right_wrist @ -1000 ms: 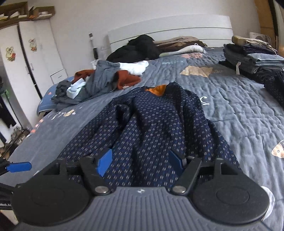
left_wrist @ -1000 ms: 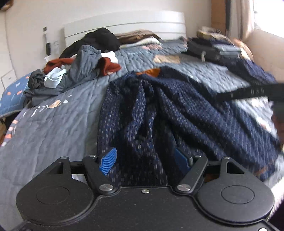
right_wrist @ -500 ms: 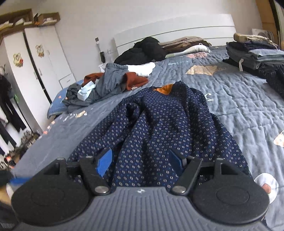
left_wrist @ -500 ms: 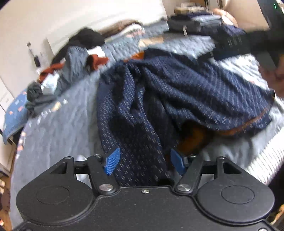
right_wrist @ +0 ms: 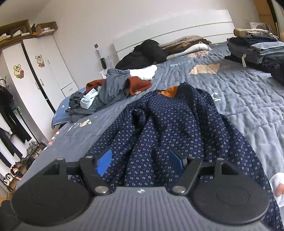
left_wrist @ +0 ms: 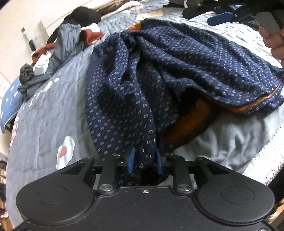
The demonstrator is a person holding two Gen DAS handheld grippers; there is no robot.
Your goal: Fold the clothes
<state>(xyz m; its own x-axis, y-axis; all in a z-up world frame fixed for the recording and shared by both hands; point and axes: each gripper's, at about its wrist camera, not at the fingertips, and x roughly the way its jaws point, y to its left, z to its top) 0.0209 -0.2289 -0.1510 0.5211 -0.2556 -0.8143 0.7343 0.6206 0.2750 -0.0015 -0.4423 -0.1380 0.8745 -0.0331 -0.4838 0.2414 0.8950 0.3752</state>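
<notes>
Far left on the bed [right_wrist: 248, 99]: a loose clothes pile [right_wrist: 110, 88], grey, rust and white pieces, near the wardrobe [right_wrist: 40, 74] side. Same pile shows in the left wrist view [left_wrist: 58, 48], well apart from my grippers.

Centre: the navy sweater [left_wrist: 159, 71] lies rumpled across the grey quilt, collar end away from me, orange lining showing at the neck and at the open hem [left_wrist: 193, 120].

My left gripper [left_wrist: 144, 161] pinches a bunched fold of the sweater's near edge; blue pads [left_wrist: 131, 160] are drawn in close with cloth between them and running back into the gripper body.

My right gripper [right_wrist: 140, 161] sits low over the sweater [right_wrist: 177, 128], fingers spread wide, blue pads [right_wrist: 104, 161] apart, cloth lying under and between them, not clamped. In the left view the right gripper [left_wrist: 220, 16] shows at top right, past the sweater, with my right hand [left_wrist: 273, 39] on its handle.

Right: a folded stack [right_wrist: 253, 48] sits at the far right of the bed, near the headboard [right_wrist: 177, 33]. A black heap [right_wrist: 143, 53] and tan items lie against the headboard.
</notes>
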